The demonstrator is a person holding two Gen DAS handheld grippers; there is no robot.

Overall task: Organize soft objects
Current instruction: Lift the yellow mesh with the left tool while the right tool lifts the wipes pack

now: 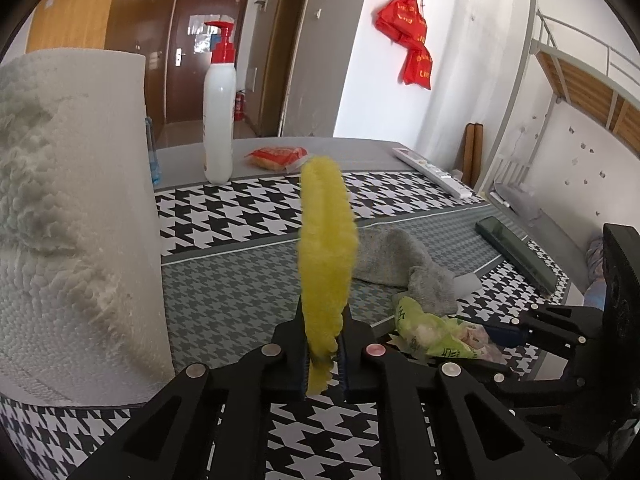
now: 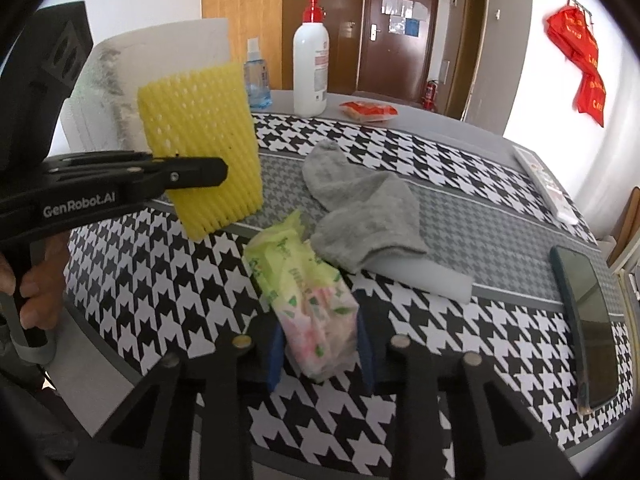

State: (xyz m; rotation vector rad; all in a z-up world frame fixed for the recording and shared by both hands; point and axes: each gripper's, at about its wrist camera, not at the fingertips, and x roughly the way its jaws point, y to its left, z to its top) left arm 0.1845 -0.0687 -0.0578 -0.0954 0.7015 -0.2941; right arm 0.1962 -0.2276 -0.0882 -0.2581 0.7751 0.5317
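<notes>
Your left tool (image 1: 323,354) pinches only the foam net's (image 1: 326,248) edge; your right tool (image 2: 322,354) straddles the tissue pack (image 2: 308,300), unclenched — the net may slip out.

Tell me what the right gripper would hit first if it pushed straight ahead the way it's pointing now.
The right gripper already straddles the tissue pack, so that pack comes first. Beyond it, probably the gray sock lying on a white foam block, though depth is hard to judge.
</notes>
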